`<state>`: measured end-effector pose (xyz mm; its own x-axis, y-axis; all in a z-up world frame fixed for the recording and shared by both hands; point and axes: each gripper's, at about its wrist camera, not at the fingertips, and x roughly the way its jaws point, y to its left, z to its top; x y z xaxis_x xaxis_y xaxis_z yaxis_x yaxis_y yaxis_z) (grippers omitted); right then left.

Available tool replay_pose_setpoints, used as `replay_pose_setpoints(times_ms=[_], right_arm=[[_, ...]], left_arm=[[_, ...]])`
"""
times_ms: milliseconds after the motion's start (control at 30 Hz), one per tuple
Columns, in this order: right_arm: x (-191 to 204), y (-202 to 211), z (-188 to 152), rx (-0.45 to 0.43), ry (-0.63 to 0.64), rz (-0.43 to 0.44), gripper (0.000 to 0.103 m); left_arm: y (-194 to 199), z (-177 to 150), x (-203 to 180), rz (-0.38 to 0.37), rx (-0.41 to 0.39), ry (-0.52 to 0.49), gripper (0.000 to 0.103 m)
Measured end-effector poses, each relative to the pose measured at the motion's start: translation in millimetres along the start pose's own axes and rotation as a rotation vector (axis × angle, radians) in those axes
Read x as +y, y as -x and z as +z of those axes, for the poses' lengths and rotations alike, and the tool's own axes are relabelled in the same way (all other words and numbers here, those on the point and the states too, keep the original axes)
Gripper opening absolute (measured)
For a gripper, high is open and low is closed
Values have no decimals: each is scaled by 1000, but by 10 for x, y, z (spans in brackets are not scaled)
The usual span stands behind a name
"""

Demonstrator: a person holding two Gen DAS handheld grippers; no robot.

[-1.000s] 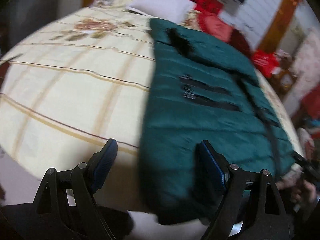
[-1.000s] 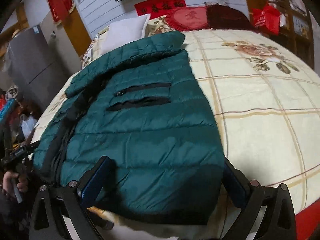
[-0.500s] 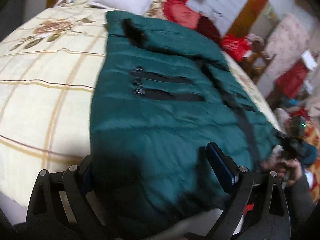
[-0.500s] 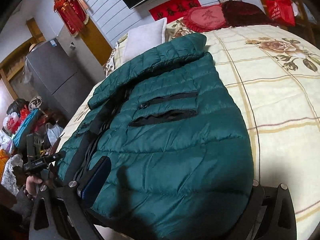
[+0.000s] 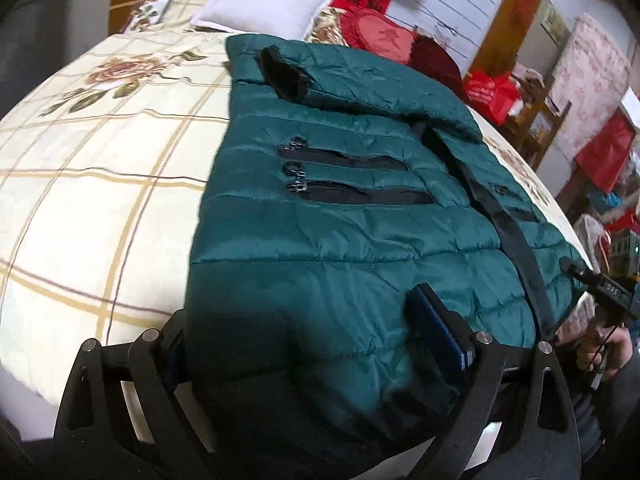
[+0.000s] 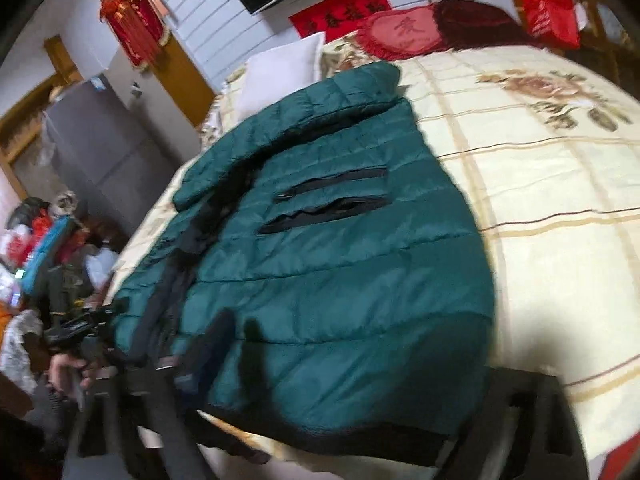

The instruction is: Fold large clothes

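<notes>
A green puffer jacket (image 5: 344, 216) lay spread flat on the bed (image 5: 100, 184), hem at the near edge. The left gripper (image 5: 320, 344) had its fingers wide apart around the hem's corner. The right gripper (image 6: 352, 380) was blurred; its fingers looked spread across the hem.

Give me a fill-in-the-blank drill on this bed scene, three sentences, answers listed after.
1. The dark green quilted puffer jacket lies spread on a cream checked bedspread printed with ____ motifs.
2. The left gripper has its fingers on either side of the jacket's ____ edge.
3. Near the headboard lies a plain ____ pillow.

Missing words: rose; bottom; white
</notes>
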<state>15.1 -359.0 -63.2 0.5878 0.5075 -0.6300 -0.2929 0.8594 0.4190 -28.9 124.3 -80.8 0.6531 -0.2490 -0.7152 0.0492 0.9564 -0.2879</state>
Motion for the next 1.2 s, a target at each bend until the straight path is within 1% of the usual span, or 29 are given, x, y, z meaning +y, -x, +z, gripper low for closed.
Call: replay_pose_setpoints(times_ms=[33,67,100,167,267,367,400,433,467,500,533,567,600,733,800,833,867,900,933,967,1033,1133,1167,1200], right_arm=[[-40,2,5,-5,-18,3,56],[-81,5,11,-11,-39,3,51],[-105,8,14,-16,-52,3,50],[-111,11,6,-28,-61,-4,49],[-80,19,-15,-44,-59,-32,49],[-23,6,-1,-25,-30,-67,48],[-2,-5,8,-18,-13,-80,48],[15,-14,9,-15,3,-91,47],[23,-17,4,-16,13,-97,47],[23,-17,1,-19,17,-100,47],[14,-16,-1,-21,16,-99,47],[4,-15,-3,-25,12,-95,47],[-6,-14,-4,-27,6,-92,48],[21,-20,-9,-23,23,-105,48],[34,-19,-7,-18,32,-109,48],[50,-18,-9,-16,35,-109,47],[67,-22,-7,-11,41,-110,43],[92,-21,-4,-8,53,-115,37],[139,-6,0,-10,74,-131,33],[187,16,-2,-14,92,-148,27],[275,81,-28,-29,111,-159,23],[283,211,-86,-59,79,-143,20],[278,250,-95,-69,72,-140,18],[279,305,-114,-82,66,-135,17]], left_arm=[[17,-4,24,4,-8,17,94],[9,-16,48,7,-11,26,94],[-20,-24,59,12,-16,36,94],[-63,-34,47,26,-16,34,94],[-105,-43,-27,71,0,-9,94],[-126,-58,-62,103,-2,-18,94],[-128,-65,-67,113,-7,-22,87],[-124,-65,-66,124,-13,-20,83],[-112,-70,-49,133,-21,-10,76],[-104,-72,-35,137,-26,-1,67],[-92,-75,-22,137,-30,6,63],[-83,-74,1,130,-33,15,51],[-77,-72,4,130,-35,20,43],[-72,-83,-37,156,-45,4,43],[-85,-91,-46,168,-41,9,51],[-82,-96,-38,168,-38,16,59],[-72,-97,-20,156,-38,27,59],[-66,-96,-8,150,-37,35,59],[-55,-94,18,140,-38,50,59],[-42,-94,42,133,-40,68,59],[-18,-101,70,133,-41,91,59],[20,-112,106,132,-42,118,59],[42,-120,114,130,-44,127,50],[68,-122,110,122,-46,121,32]])
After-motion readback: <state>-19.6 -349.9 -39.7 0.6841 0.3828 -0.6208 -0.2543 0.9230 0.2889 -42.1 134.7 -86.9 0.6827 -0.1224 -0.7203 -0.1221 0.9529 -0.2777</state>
